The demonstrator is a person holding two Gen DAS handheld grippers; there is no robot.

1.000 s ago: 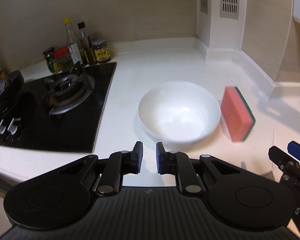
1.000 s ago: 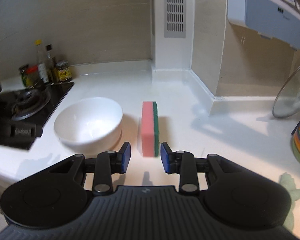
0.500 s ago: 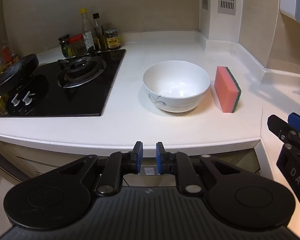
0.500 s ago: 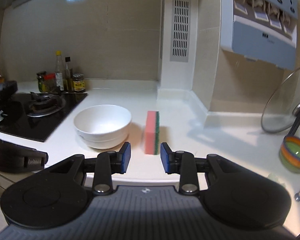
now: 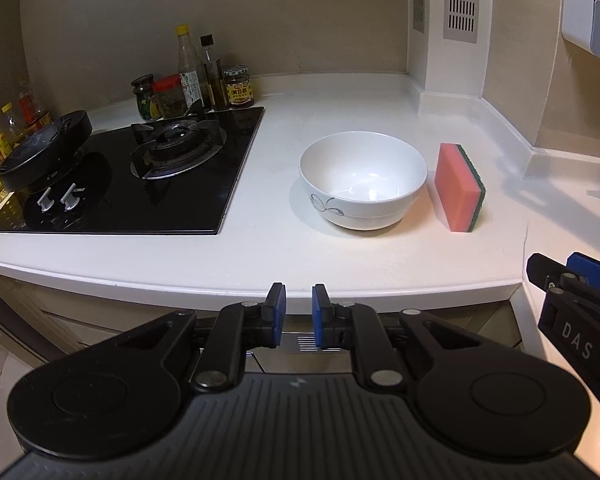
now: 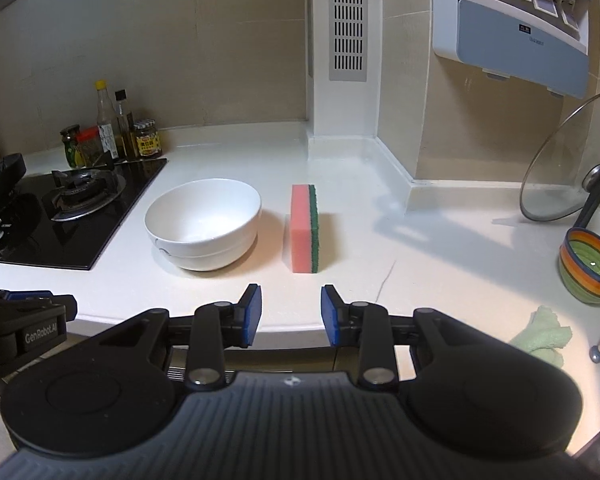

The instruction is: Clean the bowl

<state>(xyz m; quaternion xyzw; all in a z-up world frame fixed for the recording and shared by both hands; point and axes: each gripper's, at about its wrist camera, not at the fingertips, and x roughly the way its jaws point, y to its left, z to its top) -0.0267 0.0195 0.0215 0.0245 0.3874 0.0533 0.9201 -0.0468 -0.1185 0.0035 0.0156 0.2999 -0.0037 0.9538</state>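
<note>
A white bowl (image 5: pixel 363 180) sits upright on the pale counter (image 5: pixel 260 248), ahead of both tongs and well apart from them. A pink-and-green sponge (image 6: pixel 305 227) stands on edge just right of it. The left gripper (image 5: pixel 298 312) holds nothing, pads slightly parted; the right gripper (image 6: pixel 291 315) is spread wider, also empty. A black hob (image 5: pixel 140 184) lies to the left.

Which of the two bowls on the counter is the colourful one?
The small striped bowl at the far right, banded orange and green, beside the glass lid. The other bowl, next to the sponge, is plain white with a faint dark pattern.
</note>
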